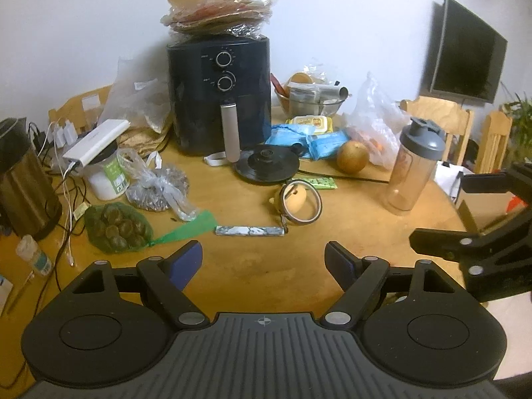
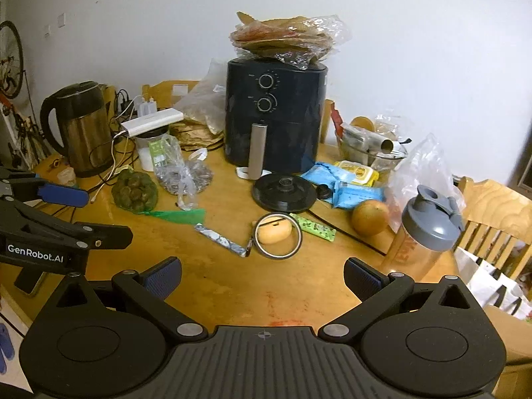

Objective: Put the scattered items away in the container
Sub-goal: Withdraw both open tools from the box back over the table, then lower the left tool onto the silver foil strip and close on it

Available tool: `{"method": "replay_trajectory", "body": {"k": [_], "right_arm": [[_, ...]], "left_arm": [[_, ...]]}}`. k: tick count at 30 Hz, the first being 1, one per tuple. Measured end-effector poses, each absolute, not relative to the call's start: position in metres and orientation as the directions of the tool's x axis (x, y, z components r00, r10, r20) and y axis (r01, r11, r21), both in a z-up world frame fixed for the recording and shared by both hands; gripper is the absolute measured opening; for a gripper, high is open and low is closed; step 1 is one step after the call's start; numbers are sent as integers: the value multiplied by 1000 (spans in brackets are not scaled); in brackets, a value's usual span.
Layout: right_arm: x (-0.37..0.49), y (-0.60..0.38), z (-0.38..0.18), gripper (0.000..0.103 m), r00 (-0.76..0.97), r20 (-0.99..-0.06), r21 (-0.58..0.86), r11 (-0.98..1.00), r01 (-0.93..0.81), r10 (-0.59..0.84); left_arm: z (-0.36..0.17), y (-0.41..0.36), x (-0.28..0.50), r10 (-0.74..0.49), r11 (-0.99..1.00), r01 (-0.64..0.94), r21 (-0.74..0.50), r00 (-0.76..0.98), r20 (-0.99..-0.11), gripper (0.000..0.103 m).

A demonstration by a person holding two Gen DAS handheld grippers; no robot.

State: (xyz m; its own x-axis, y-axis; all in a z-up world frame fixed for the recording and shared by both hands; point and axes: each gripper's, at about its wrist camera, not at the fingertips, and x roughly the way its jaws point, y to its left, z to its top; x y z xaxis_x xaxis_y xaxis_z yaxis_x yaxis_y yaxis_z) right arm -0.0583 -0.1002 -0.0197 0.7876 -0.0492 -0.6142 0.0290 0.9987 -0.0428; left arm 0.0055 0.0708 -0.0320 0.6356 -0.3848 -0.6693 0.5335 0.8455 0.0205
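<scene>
Both tongs hover above the near edge of the round wooden bench (image 1: pixel 349 219), each spread wide apart and holding nothing: the left tongs (image 1: pixel 263 261) face the clutter, and the right tongs (image 2: pixel 262 277) hang just to their right. Scattered ahead lie a marbled grey-white bar (image 1: pixel 249 231), a roll of clear tape (image 2: pixel 278 235) ringing a small yellow object, a green wrapped snack bar (image 2: pixel 314 227), a green mesh bag of brown nuts (image 1: pixel 116 227), and a round orange-brown fruit (image 2: pixel 370 216). A clear shaker bottle with a grey lid (image 1: pixel 414 166) stands upright at the right. A glass bowl (image 2: pixel 372 156), already stuffed, sits beside the black air fryer (image 1: pixel 219 96).
</scene>
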Motion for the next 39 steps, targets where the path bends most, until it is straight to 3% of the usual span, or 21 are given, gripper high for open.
{"method": "replay_trajectory", "body": {"k": [13, 25, 39], "right_arm": [[-52, -115, -34, 103, 740, -672, 35, 999, 16, 11], [-42, -132, -57, 103, 649, -761, 62, 995, 72, 0], [-46, -159, -66, 103, 606, -796, 134, 976, 170, 4]], "left_arm": [[-55, 68, 41, -391, 819, 573, 31, 597, -701, 80], [-92, 49, 81, -371, 775, 627, 81, 555, -744, 80], [-145, 22, 138, -411, 684, 726, 75, 468, -782, 80]]}}
